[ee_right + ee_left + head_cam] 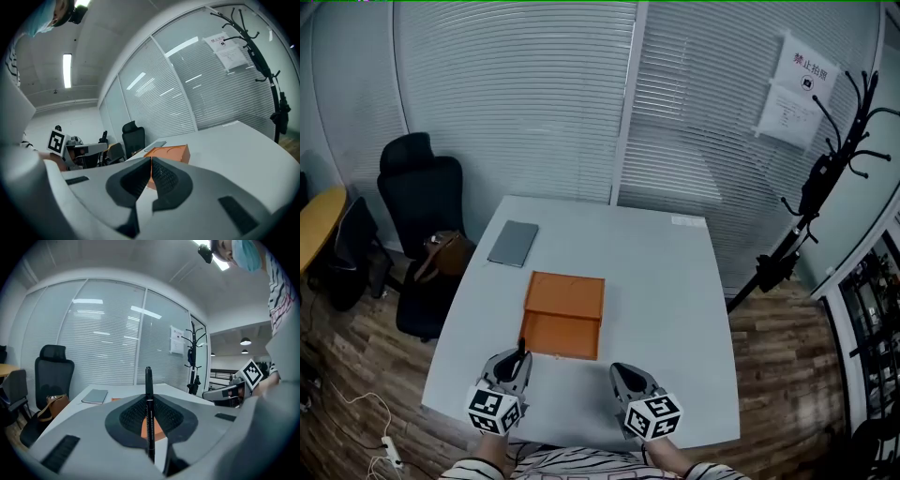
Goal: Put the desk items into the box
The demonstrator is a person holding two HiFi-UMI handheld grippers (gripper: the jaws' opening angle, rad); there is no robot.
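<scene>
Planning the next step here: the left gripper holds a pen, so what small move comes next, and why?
Probably ease the left gripper forward until the black pen is over the orange box. Its jaws are shut on the upright pen, and the box lies just ahead on the desk. The right gripper is shut and empty.

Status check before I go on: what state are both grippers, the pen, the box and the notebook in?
Left gripper: shut on the pen.
Pen: held upright between the left jaws.
Right gripper: shut, nothing between its jaws.
Orange box: on the table, appears open with its lid laid back.
Notebook: closed, flat on the table, outside the box.
</scene>
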